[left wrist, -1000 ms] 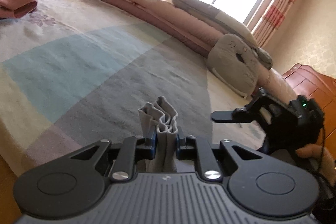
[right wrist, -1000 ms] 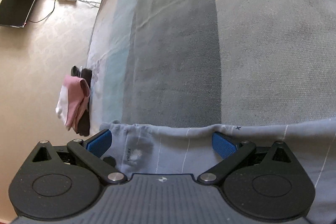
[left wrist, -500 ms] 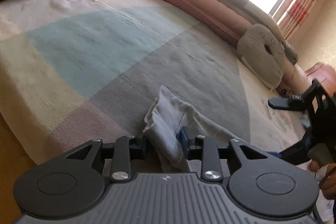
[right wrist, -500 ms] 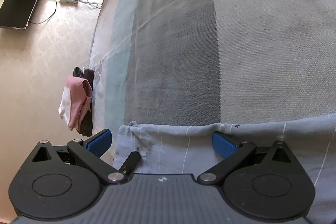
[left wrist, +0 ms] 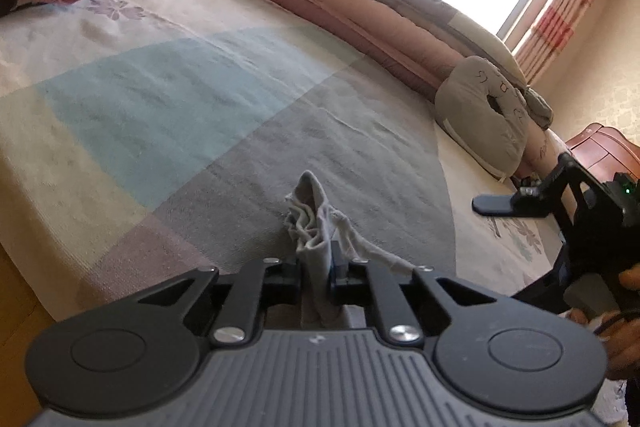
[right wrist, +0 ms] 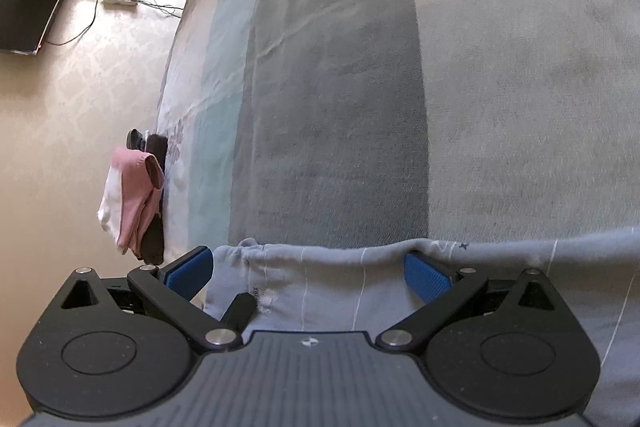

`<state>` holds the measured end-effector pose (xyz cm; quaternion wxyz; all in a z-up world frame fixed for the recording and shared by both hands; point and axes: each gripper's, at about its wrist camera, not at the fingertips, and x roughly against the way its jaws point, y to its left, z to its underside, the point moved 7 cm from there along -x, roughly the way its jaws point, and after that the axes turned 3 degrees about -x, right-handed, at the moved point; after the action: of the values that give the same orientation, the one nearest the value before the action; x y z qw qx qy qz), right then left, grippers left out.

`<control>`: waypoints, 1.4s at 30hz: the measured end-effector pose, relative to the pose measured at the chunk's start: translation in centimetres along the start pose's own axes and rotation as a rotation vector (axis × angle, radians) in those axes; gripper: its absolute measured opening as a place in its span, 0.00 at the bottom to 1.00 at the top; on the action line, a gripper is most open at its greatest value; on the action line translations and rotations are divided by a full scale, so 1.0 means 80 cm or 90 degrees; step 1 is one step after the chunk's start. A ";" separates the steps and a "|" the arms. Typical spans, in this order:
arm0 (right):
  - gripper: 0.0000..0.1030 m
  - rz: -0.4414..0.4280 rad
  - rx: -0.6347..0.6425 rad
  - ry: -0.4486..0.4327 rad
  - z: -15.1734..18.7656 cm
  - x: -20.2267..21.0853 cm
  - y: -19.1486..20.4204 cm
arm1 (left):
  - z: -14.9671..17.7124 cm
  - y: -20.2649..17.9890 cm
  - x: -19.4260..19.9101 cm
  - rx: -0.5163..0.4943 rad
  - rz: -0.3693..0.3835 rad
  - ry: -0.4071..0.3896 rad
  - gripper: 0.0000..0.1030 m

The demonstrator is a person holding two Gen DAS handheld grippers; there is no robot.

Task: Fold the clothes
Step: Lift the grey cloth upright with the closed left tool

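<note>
Left gripper (left wrist: 317, 273) closing, pads pinching bunched grey garment (left wrist: 314, 227), lower centre. Right gripper (right wrist: 308, 269) spread wide over garment edge.

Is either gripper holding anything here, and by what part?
The left gripper, jaws closing, pinches a bunched corner of the grey-blue garment. The right gripper is open over the garment's edge, holding nothing.
</note>
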<state>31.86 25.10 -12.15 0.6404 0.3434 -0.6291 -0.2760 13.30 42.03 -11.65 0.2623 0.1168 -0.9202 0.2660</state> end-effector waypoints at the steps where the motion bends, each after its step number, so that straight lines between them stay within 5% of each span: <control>1: 1.00 0.001 0.000 0.008 0.004 -0.001 0.000 | -0.001 -0.001 0.001 -0.002 0.000 -0.001 0.09; 13: 1.00 0.012 -0.005 0.106 0.089 -0.004 -0.004 | -0.007 -0.009 0.000 -0.011 -0.006 0.007 0.09; 18: 1.00 -0.012 -0.049 0.130 0.090 0.006 -0.009 | -0.013 -0.021 0.006 -0.014 0.002 -0.001 0.09; 30: 1.00 -0.062 -0.081 -0.053 0.000 0.141 -0.049 | -0.027 -0.093 0.038 -0.031 0.038 -0.030 0.09; 42: 1.00 -0.092 -0.021 -0.092 -0.020 0.277 -0.114 | -0.013 -0.195 0.050 -0.084 0.044 -0.035 0.09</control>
<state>35.39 2.25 -5.57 0.5777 0.3565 -0.6422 -0.3561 15.88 29.35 -2.07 0.2344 0.0745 -0.9461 0.2108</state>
